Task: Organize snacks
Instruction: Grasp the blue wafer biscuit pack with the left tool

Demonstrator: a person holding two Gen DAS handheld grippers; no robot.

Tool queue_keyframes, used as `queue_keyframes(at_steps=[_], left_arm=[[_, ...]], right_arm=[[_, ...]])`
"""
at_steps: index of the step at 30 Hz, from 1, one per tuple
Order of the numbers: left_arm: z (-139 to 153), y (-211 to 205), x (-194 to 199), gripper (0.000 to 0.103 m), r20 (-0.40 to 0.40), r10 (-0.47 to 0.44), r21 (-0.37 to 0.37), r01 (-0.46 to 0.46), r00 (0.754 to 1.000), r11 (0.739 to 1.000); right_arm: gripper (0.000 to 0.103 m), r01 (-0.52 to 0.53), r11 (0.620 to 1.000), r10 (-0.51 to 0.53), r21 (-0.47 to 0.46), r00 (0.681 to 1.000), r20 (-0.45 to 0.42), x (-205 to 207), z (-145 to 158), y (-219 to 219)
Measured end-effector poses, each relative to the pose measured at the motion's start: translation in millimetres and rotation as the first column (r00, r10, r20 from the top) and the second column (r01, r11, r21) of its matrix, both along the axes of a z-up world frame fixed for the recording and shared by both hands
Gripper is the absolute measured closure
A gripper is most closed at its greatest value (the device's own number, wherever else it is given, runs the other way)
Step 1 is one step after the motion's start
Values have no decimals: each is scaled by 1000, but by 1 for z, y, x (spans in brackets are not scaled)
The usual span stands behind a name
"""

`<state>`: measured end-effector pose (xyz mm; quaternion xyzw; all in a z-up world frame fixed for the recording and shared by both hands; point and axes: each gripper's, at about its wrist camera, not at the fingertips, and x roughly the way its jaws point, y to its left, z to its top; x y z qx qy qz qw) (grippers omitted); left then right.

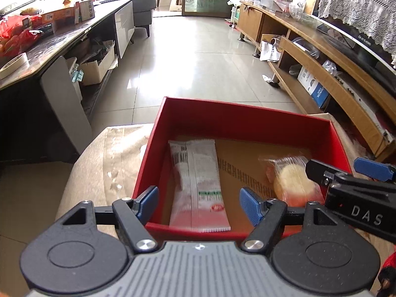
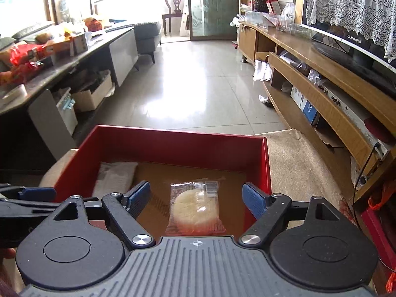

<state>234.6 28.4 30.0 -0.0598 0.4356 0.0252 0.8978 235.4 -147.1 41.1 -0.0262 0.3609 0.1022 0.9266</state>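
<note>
A red box (image 1: 242,121) stands open on a beige cushioned stool (image 1: 106,163). Inside it, on the brown floor, a long white snack packet (image 1: 198,180) lies at the left. A round yellow cake in a clear wrapper (image 1: 292,180) lies at the right. My left gripper (image 1: 198,195) hovers open above the white packet, pads clear of it. My right gripper (image 2: 196,188) hangs open over the wrapped cake (image 2: 195,205) without touching it. It also shows at the right edge of the left wrist view as the right gripper (image 1: 339,167). The box wall (image 2: 173,146) and the white packet (image 2: 113,175) appear there too.
A dark long table (image 1: 49,39) with boxes and red bags runs along the left. A wooden TV stand (image 1: 321,57) lines the right wall. Glossy tiled floor (image 1: 198,61) lies beyond the box. A red object (image 2: 378,235) sits at the stool's right side.
</note>
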Motion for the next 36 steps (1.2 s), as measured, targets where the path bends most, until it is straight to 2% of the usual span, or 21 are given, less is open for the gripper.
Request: queue_keyframes(at_steps=[6,11,19,24,29,32,36], left_arm=[[6,4,-26,34,11,-8,-16,8,1000,1000],[4,17,-48,34,-2,5,-32,-5,1000,999],[-18,40,-94,33,-97,64,-94,-73,993,993],[-37,41,-120,33,-146,93,-108,-109,985,988],[-50,33,-131,32,-182,123,-120,-146,976,982],[-56,25,-127,28,-180,145,-99,-165,973,981],[-63,18,-120,29,-176,179,-76,-195,968,978]], right_arm=[[16,-10,1000,10,-5,1000,8,-26,9,0],[16,-8,1000,8,8,1000,-18,-45,6,-3],[16,-30,1000,30,0,999,-45,-68,-1,2],[16,-52,998,53,18,997,-54,-86,-2,6],[16,-65,998,66,25,996,-62,-101,-2,4],[16,-69,997,71,31,994,-78,-108,-6,0],[16,-77,997,78,15,992,-97,-114,-11,-7]])
